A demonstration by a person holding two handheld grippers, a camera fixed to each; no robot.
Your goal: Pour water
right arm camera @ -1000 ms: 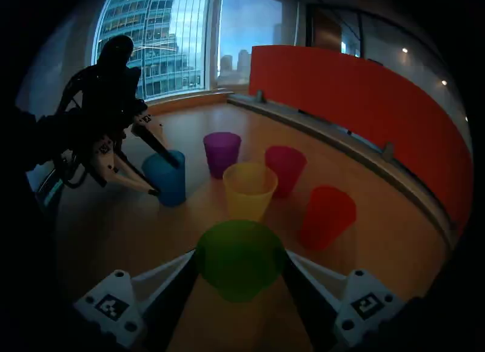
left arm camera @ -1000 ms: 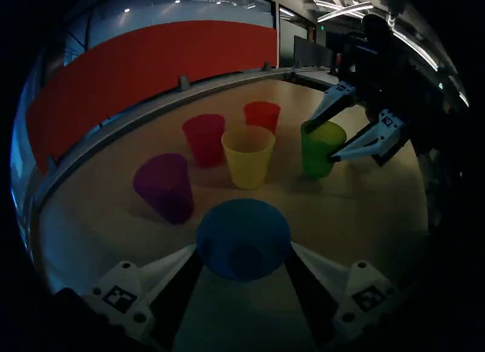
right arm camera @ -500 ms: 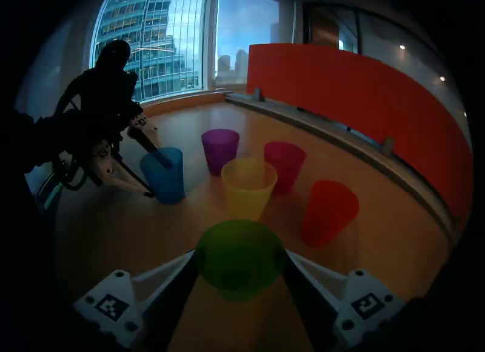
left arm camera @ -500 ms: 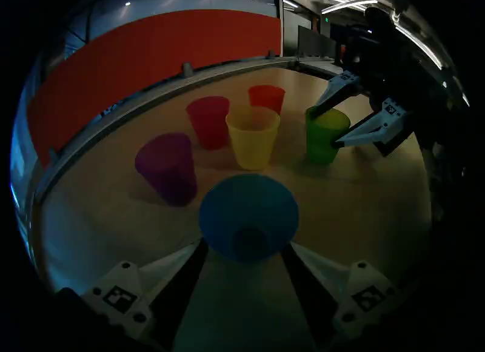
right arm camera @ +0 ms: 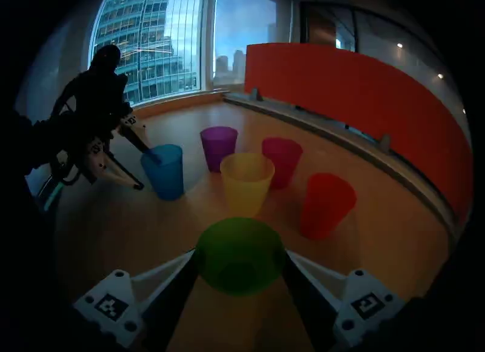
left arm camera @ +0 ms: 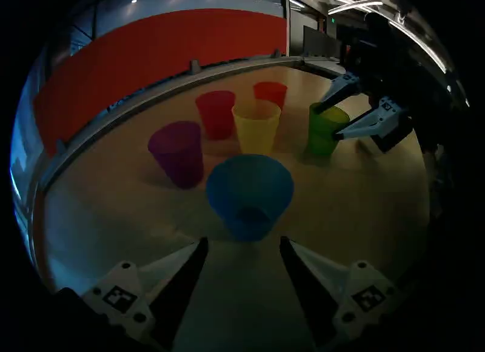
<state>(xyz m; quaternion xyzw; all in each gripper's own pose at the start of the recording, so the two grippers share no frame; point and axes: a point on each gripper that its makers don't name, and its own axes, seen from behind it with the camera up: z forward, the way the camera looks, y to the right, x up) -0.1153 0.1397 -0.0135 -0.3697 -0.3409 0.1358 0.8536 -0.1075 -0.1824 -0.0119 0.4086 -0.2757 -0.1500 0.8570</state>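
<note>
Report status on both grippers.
Left gripper open, translucent blue plastic cup standing just ahead. Right gripper shut on translucent green plastic cup. Yellow plastic cup upright ahead.

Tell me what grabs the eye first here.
Six bright cups stand clustered on the table. The right hand-held gripper clasps the green cup up close; the left hand-held gripper is open, just short of the blue cup. A red panel runs along the table's far edge.
</note>
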